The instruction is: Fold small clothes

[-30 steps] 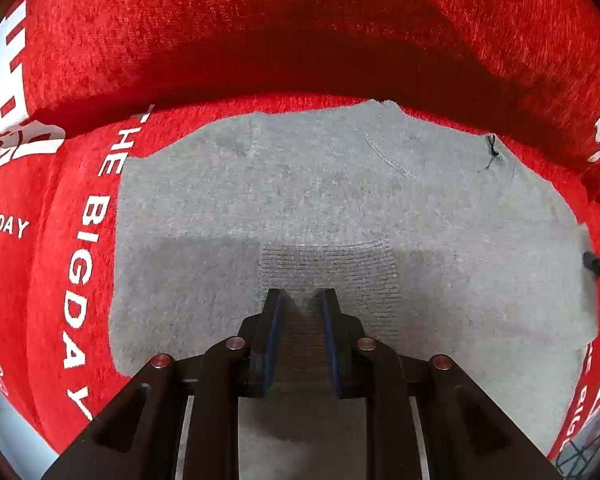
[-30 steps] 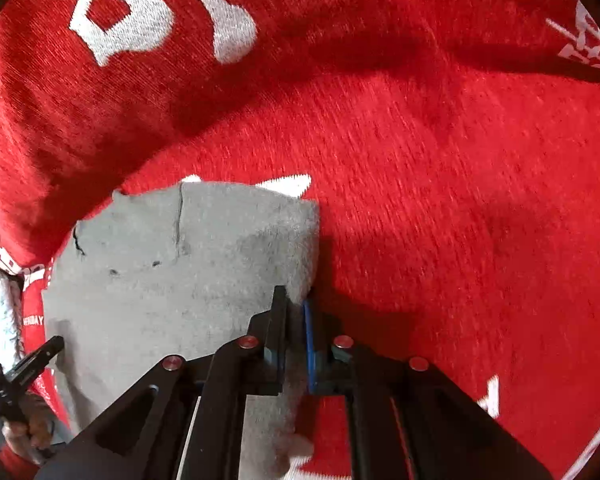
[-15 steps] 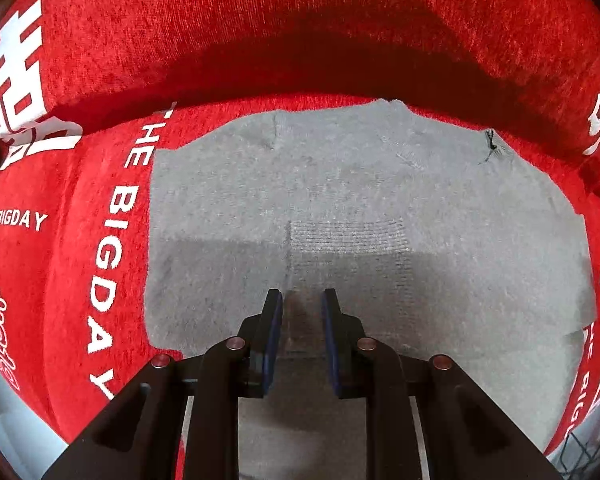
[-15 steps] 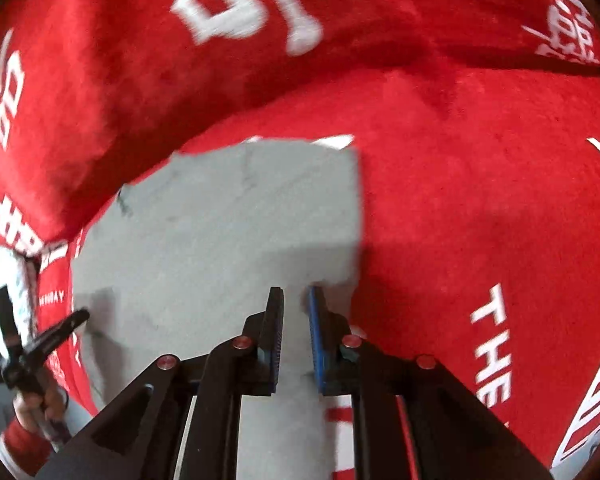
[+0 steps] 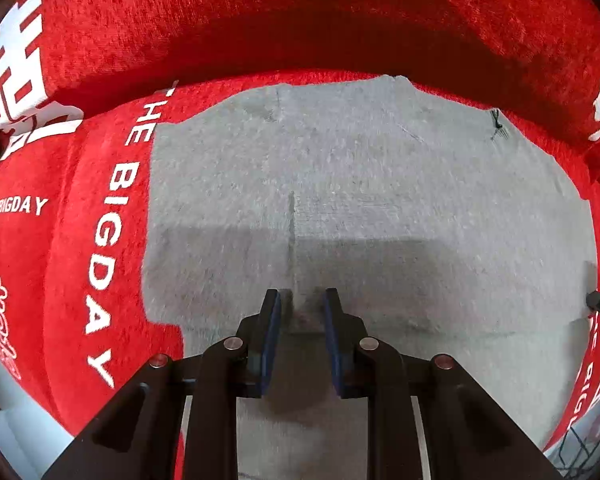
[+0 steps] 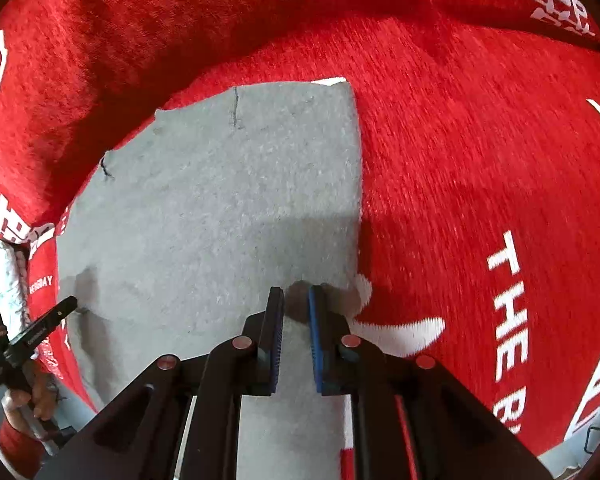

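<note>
Grey garment (image 5: 360, 200) lies flat beneath both grippers; right gripper (image 6: 296, 300), slightly parted and empty, is over its right edge; left gripper (image 5: 300, 304), slightly parted and empty, is mid-cloth.

The right gripper (image 6: 296, 296), clamped on the right edge of the grey garment (image 6: 220, 208) a second ago, now has its jaws slightly apart with nothing between the pads and hangs above the cloth. That edge now lies flat and straight on the red cover (image 6: 460, 160). In the left wrist view, more of the garment's left side shows.
</note>
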The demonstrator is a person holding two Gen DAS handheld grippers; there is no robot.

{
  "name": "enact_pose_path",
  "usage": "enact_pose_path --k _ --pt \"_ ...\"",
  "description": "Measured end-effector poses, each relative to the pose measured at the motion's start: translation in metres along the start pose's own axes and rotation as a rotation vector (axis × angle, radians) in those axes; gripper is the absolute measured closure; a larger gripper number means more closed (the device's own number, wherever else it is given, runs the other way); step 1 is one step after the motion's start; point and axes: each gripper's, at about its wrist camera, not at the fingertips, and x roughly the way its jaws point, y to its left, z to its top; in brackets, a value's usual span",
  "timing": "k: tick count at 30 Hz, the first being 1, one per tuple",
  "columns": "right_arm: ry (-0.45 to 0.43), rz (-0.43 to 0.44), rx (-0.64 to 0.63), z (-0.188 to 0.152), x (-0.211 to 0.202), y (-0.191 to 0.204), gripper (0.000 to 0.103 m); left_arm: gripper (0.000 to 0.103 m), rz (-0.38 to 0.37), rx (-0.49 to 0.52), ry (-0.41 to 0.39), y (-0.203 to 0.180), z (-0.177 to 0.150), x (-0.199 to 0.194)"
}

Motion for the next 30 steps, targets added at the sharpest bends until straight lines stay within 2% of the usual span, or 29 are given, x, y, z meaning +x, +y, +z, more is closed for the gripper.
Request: enact_pose_path --k 4,7,10,12,14,18,19,20,22,24,26,30 --pt "0.018 0.022 0.004 -0.008 -0.009 0.003 0.089 0.079 -0.017 -0.012 0.018 -0.006 -0.006 -0.008" --pt "0.039 0.048 0.010 -0.019 -0.011 0.009 0.089 0.079 0.008 -0.024 0.039 -0.012 -0.013 -0.010" --pt "0.064 0.055 0.013 -0.028 -0.008 0.016 0.080 0.079 0.018 -0.025 0.056 -0.017 -0.020 -0.010" --pt "0.074 0.065 0.022 -0.034 -0.006 0.019 0.069 0.079 0.026 -0.027 0.069 -0.019 -0.024 -0.011" --pt "0.079 0.067 0.031 -0.037 -0.007 0.021 0.063 0.079 0.034 -0.037 0.069 -0.021 -0.027 -0.014" --pt "0.089 0.077 0.037 -0.041 -0.011 0.024 0.054 0.079 0.043 -0.051 0.068 -0.023 -0.031 -0.022" --pt "0.092 0.081 0.033 -0.041 -0.012 0.025 0.052 0.054 0.042 -0.055 0.069 -0.023 -0.032 -0.024" --pt "0.094 0.086 0.028 -0.041 -0.013 0.027 0.048 0.003 0.042 -0.060 0.070 -0.021 -0.031 -0.024" --pt "0.095 0.096 0.019 -0.042 -0.015 0.029 0.042 0.001 0.071 -0.079 0.037 -0.019 -0.033 -0.030" --pt "0.094 0.105 0.011 -0.043 -0.015 0.032 0.032 0.001 0.069 -0.073 0.042 -0.021 -0.034 -0.031" --pt "0.093 0.113 0.005 -0.044 -0.016 0.033 0.026 0.001 0.073 -0.083 0.045 -0.021 -0.037 -0.031" --pt "0.098 0.119 -0.006 -0.047 -0.016 0.034 0.026 0.001 0.101 -0.075 0.039 -0.022 -0.043 -0.034"
